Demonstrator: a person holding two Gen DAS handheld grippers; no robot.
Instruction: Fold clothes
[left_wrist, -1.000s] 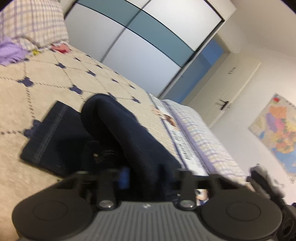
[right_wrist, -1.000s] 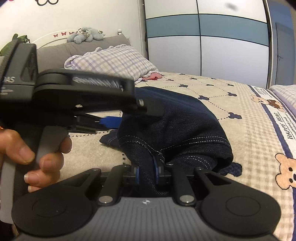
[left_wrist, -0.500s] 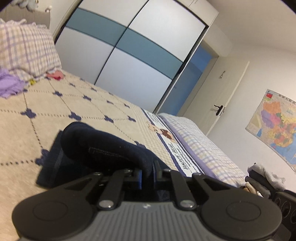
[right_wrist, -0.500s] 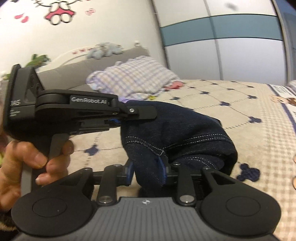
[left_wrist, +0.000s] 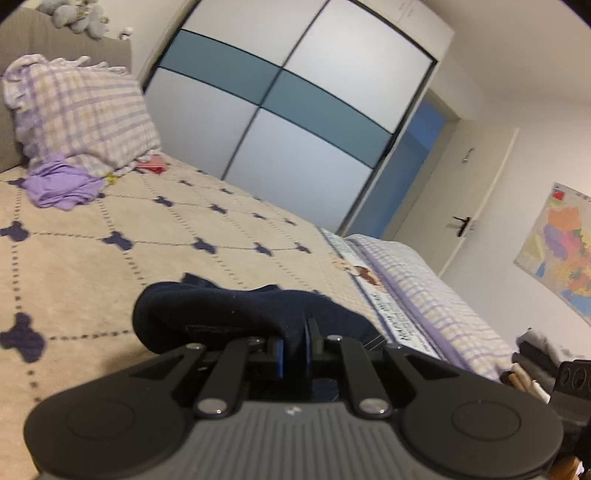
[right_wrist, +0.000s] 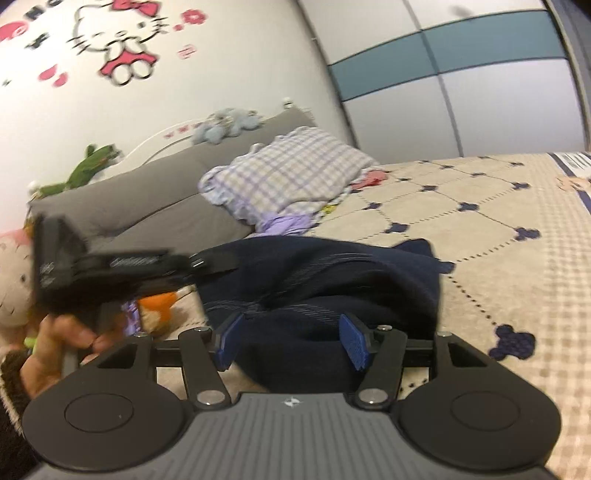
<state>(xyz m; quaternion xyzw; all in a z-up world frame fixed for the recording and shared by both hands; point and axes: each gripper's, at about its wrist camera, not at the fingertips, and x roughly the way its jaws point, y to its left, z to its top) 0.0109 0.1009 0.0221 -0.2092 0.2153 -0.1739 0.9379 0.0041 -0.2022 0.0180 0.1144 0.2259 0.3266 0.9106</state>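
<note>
On the beige bedspread with navy clover marks (left_wrist: 110, 280), the dark navy denim jeans (right_wrist: 325, 280) sit bunched, their far end hidden behind the heap. My left gripper (left_wrist: 294, 350) is pinched tight on a fold. Only the right view shows my right gripper (right_wrist: 291, 341) opening, cloth between the pads untouched.

Left wrist view: mounted low behind the left gripper (left_wrist: 294, 347), looking along its fingers across the bed (left_wrist: 110, 236) toward the wardrobe (left_wrist: 295, 122) and door (left_wrist: 476, 192), tilted. Right wrist view: set just behind the right gripper (right_wrist: 291, 338), facing the headboard (right_wrist: 147, 199) and pillow (right_wrist: 288, 173). Both very near the dark jeans (right_wrist: 332, 273); shared: jeans, bed, pillow, wardrobe.
</note>
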